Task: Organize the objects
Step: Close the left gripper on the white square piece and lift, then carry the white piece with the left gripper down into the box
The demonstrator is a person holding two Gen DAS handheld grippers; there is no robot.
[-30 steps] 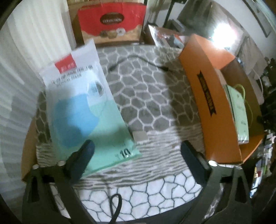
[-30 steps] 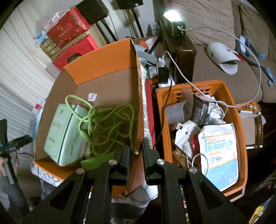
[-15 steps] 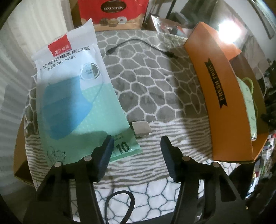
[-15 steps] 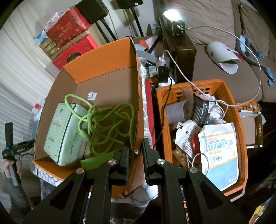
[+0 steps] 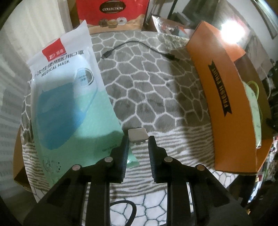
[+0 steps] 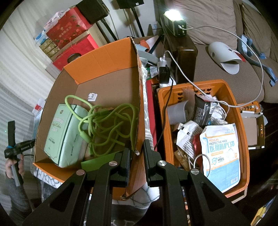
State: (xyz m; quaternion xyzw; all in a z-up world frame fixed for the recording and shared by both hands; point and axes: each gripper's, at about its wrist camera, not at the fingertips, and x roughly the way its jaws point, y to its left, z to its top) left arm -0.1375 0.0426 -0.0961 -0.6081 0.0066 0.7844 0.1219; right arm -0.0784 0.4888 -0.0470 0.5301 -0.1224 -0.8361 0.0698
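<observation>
A small white square piece [image 5: 137, 135] lies on the grey patterned cloth [image 5: 156, 90], beside the corner of a medical mask pack [image 5: 69, 104]. My left gripper [image 5: 138, 140] points down at it with its jaws closing, and both fingertips touch the piece's sides. My right gripper [image 6: 136, 147] is shut on the near side wall of the orange cardboard box [image 6: 104, 69]. That box holds a green cable [image 6: 104, 125], a mint tissue pack [image 6: 64, 133] and a small white clip [image 6: 92, 96]. From the left wrist view the same orange box [image 5: 220, 90] stands at the right.
A short black cable [image 5: 139, 47] lies further back on the cloth, and a red gift box [image 5: 113, 12] stands behind it. An orange plastic basket [image 6: 243, 139] full of packets sits right of the cardboard box. A person's hand [image 6: 13, 165] shows at the far left.
The left jaws have narrowed from wide apart to the width of the small square piece, and the gripper has come down closer to it. The right gripper has not moved.
</observation>
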